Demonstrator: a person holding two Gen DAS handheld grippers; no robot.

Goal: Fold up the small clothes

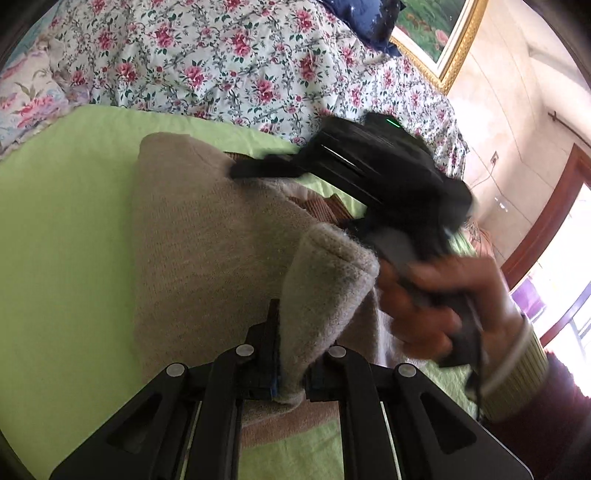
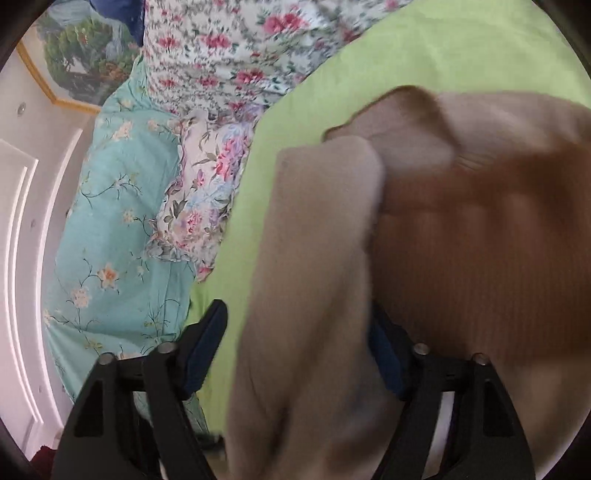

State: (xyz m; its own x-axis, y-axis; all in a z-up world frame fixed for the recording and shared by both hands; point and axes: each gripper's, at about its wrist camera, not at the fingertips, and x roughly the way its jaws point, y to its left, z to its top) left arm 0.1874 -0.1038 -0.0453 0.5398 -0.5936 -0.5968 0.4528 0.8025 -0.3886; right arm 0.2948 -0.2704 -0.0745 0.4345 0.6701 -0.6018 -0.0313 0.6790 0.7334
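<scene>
While the left tool (image 1: 291, 369) pinches the sweater (image 1: 207, 236), the blurred right tool (image 2: 295, 347) seems spread around it.

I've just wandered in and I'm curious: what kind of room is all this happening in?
Most likely a bedroom in a home. A beige knitted garment lies on a lime-green sheet, next to a quilt printed with pink flowers. A gold-framed landscape painting hangs on the wall behind.
</scene>
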